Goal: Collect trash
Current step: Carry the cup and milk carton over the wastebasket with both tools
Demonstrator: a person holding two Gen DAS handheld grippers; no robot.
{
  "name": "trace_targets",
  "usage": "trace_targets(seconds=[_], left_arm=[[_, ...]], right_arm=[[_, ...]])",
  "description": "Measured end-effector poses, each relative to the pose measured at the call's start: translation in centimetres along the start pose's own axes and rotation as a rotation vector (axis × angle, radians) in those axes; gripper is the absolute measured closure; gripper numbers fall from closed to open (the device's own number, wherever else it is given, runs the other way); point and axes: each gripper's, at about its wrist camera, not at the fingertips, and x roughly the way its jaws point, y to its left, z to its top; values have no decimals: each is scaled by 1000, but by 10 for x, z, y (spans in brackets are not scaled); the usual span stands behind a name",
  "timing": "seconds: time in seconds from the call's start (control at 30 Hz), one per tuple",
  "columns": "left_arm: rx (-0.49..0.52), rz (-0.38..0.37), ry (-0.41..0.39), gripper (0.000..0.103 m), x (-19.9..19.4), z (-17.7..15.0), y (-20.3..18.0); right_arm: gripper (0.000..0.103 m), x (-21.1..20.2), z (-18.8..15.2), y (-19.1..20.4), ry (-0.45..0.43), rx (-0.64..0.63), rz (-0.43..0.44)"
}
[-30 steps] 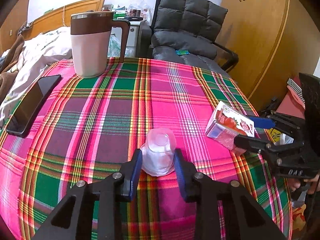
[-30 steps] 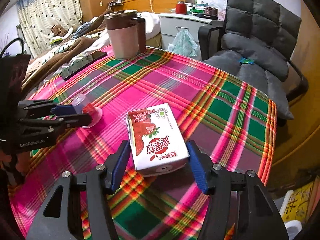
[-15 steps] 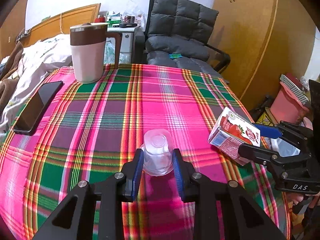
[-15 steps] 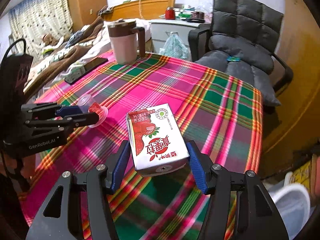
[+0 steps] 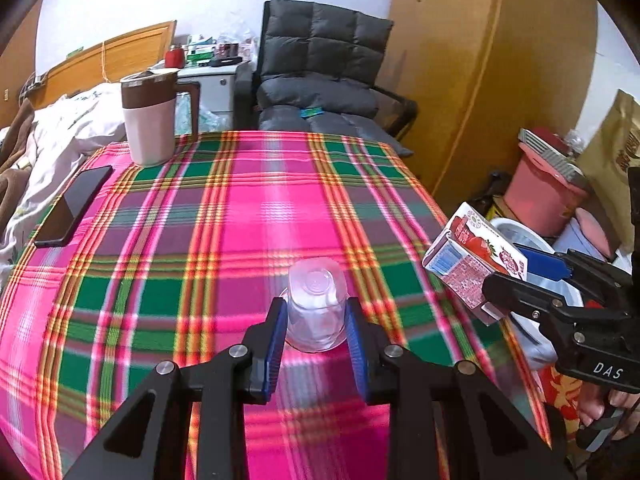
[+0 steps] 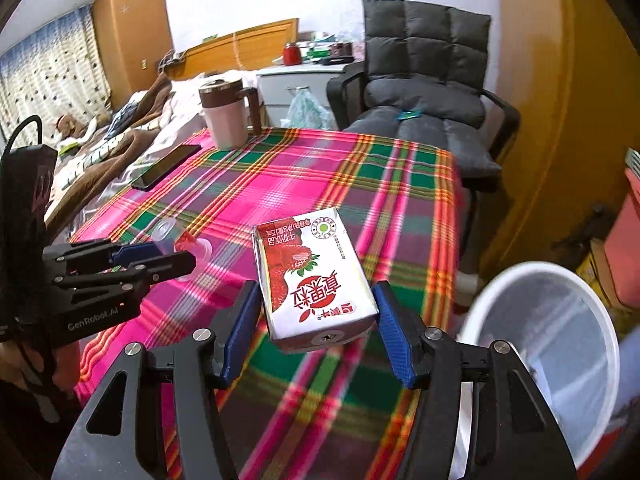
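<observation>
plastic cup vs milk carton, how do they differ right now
The plastic cup is clear, round and small; the milk carton is an opaque, boxy, larger pack printed with strawberries. The cup sits in the left gripper, the carton in the right gripper. Both are gripped.

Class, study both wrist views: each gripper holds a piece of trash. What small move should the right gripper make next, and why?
Probably carry the drink carton a little further right, over the white bin, before releasing. The right gripper is shut on the carton, lifted off the plaid tablecloth, and the bin's open mouth lies just to its right. The left gripper holds the clear plastic cup.
</observation>
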Motion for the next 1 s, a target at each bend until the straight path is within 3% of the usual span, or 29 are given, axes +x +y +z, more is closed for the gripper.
trace_targets(seconds=[0.4,1.0], left_arm=[[50,-56,-8,73,-24,-16,-41],[118,-121,-11,73,-8,5,-93]], right_arm=[[44,-25,-17,0,-41,60,-45],[44,-48,-33,-36,-76,136,-132]])
